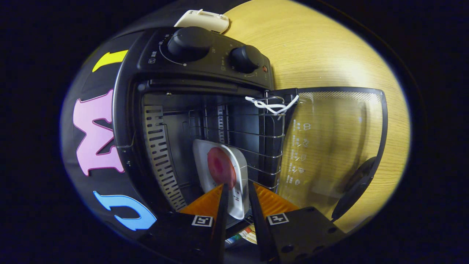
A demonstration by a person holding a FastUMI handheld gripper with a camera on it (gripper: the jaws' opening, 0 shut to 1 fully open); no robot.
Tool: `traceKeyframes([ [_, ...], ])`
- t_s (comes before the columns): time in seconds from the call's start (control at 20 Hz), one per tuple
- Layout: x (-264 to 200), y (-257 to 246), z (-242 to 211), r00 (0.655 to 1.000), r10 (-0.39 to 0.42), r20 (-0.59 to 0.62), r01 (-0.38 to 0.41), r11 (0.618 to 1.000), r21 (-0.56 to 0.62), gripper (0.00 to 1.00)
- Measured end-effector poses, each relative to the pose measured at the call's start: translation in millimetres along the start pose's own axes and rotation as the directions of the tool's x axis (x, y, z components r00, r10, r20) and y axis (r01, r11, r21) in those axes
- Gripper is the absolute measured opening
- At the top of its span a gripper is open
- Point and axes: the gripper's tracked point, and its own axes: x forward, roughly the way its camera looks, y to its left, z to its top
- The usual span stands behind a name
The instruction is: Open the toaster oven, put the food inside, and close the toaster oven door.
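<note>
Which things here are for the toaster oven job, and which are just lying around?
For the job:
- toaster oven, with its glass door open
- white plate with the pink food, on the wire rack inside
- hand-held gripper, fingers either side of the plate's near edge; grip unclear

Just lying about:
- cream plastic thing on the wooden table beyond the oven
- white cord tied on the rack
</note>
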Motion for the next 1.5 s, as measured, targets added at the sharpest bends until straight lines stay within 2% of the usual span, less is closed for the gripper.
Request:
traceKeyframes([
  [0.1,-10,-4,-7,1.000,-0.005,-0.021,0.004,0.999,-0.033,0.49],
  [0.15,-18,-3,-10,1.000,0.007,-0.031,-0.008,0.999,-0.051,0.49],
  [0.25,-42,2,-19,0.997,0.051,-0.058,-0.058,0.991,-0.123,0.63],
  [0.3,-54,3,-21,0.996,0.065,-0.069,-0.076,0.983,-0.168,0.63],
  [0.35,-67,3,-24,0.994,0.076,-0.076,-0.091,0.971,-0.219,0.66],
  [0.4,-76,1,-23,0.994,0.078,-0.081,-0.097,0.955,-0.279,0.79],
  [0.45,-87,-3,-22,0.994,0.077,-0.082,-0.101,0.934,-0.342,0.97],
  [0.55,-109,-12,-18,0.994,0.069,-0.081,-0.099,0.877,-0.470,0.97],
  [0.65,-125,-27,-16,0.996,0.047,-0.081,-0.086,0.796,-0.599,0.98],
  [0.85,-147,-68,-18,0.998,-0.043,-0.051,-0.016,0.587,-0.809,0.98],
  [0.95,-151,-85,-17,0.997,-0.077,-0.015,0.022,0.450,-0.893,0.98],
  [1.1,-151,-103,-5,0.991,-0.106,0.080,0.100,0.202,-0.974,0.99],
  [1.2,-142,-119,3,0.984,-0.131,0.121,0.132,0.076,-0.988,0.98],
  [1.25,-139,-131,3,0.977,-0.163,0.135,0.142,0.034,-0.989,0.99],
  [1.3,-133,-142,3,0.972,-0.191,0.139,0.144,0.011,-0.990,0.99],
  [1.5,-106,-174,1,0.951,-0.274,0.145,0.147,-0.011,-0.989,0.99],
])
